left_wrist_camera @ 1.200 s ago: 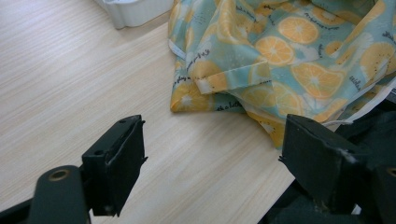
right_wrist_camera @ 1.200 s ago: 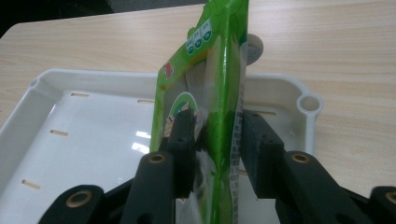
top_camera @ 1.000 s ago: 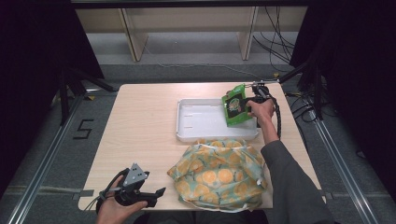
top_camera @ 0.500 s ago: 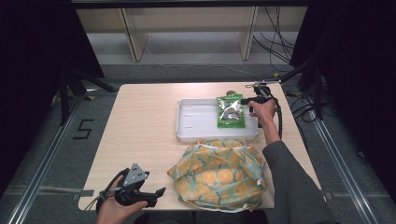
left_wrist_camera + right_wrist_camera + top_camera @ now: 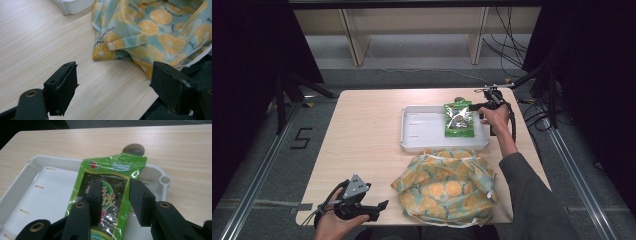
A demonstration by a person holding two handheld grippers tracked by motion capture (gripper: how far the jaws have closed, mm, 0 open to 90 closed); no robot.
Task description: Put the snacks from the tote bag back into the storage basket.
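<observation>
Overhead and along-the-jaw views of my two grippers at the wooden table (image 5: pixel 362 130). My right gripper (image 5: pixel 113 195) is hovering over the right end of the white tray (image 5: pixel 422 132), its jaws standing apart with a gap between them and gripping nothing. The green seaweed snack packet (image 5: pixel 459 119) is lying flat in the tray beneath those jaws, its top edge reaching up over the tray's far rim. A small round brown object (image 5: pixel 133 148) is sitting on the table just beyond that rim, partly hidden by the packet. My left gripper (image 5: pixel 113 82) is resting at the near left edge of the table, jaws spread wide and empty. The orange-slice patterned cloth bag (image 5: pixel 447 187) is lying crumpled just beside it, near the tray's front wall.
</observation>
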